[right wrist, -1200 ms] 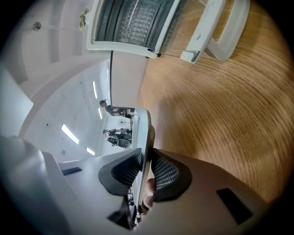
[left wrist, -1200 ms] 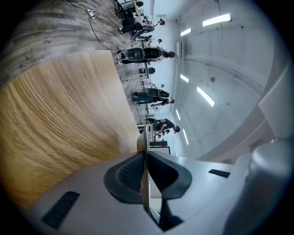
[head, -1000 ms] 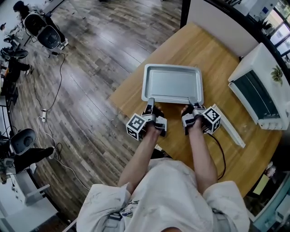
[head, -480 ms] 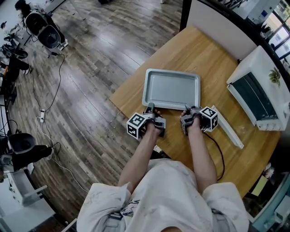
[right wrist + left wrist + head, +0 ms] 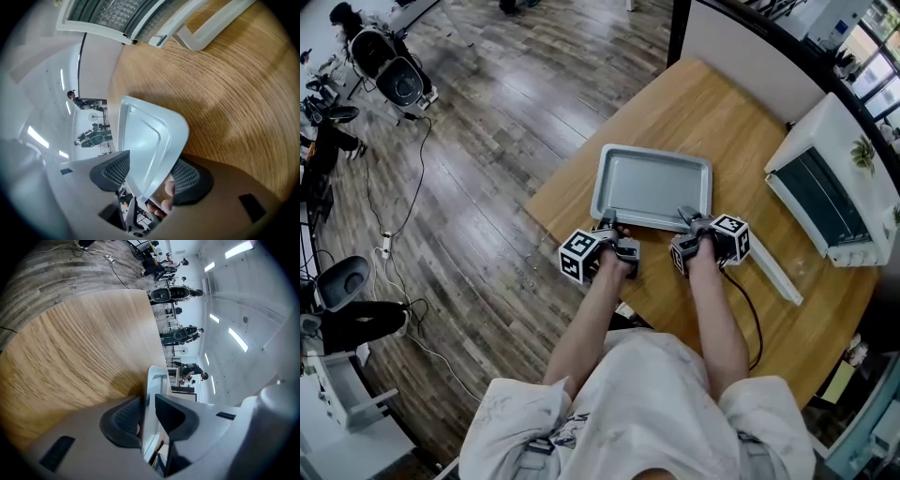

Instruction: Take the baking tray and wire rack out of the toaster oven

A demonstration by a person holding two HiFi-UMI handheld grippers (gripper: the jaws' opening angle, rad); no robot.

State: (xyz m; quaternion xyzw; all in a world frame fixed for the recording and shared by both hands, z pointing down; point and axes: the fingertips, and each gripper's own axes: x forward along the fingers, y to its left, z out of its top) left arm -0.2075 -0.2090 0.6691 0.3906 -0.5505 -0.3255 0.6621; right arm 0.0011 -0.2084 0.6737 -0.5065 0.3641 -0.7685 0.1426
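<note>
Tray (image 5: pixel 652 186): long axis left–right, near rim inside both grippers
Left gripper (image 5: pixel 612 224): jaws just opening, rim loose between
Right gripper (image 5: pixel 685 217): jaws just opening, wide astride rim

Tray (image 5: pixel 652 186) lowered onto table (image 5: pixel 722 112); right gripper's (image 5: pixel 684 217) fingers (image 5: pixel 111 172) just opened around its rim.

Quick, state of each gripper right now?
Left gripper: jaws just opening, rim of silver rectangular metal baking tray between them.
Right gripper: jaws just opening wider, same rim between, unclamped.
</note>
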